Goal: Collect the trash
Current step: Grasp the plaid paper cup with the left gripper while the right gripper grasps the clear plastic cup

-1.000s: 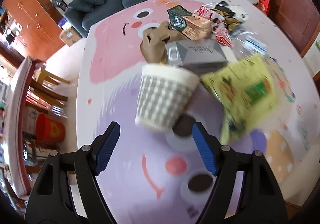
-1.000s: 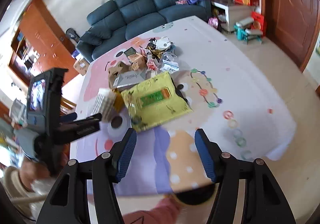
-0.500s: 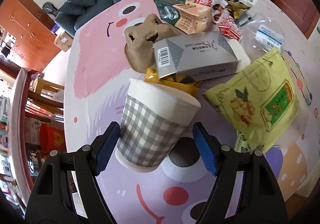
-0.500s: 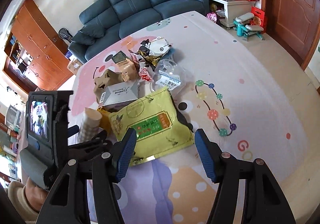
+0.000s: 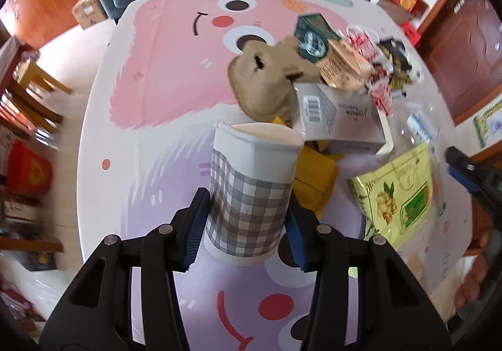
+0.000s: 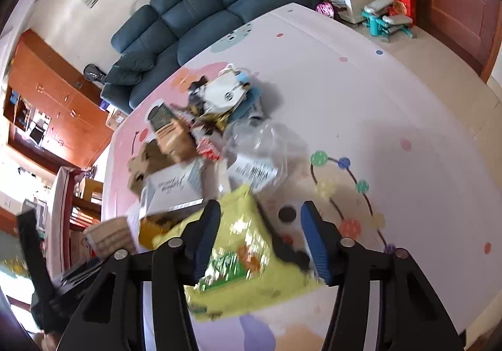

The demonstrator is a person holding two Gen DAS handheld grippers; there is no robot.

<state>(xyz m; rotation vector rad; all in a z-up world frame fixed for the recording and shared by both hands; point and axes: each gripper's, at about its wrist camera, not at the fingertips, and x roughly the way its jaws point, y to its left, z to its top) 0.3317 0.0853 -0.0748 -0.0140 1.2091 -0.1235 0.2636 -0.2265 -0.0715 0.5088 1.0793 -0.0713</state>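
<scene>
The left gripper (image 5: 247, 222) clamps the grey-checked white paper cup (image 5: 251, 191) at the near edge of the litter on the cartoon-printed desk (image 5: 163, 93); the right gripper (image 6: 260, 238) hangs spread and empty over the yellow-green foil snack bag (image 6: 238, 244); collection looks barely begun; the grey cardboard box (image 5: 342, 119), brown pulp tray (image 5: 263, 84) and wrappers remain.

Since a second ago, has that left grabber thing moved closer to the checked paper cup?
Yes. The left gripper has come forward and narrowed: its blue pads now press the checked cup on both sides, nearer the grey box.
</scene>
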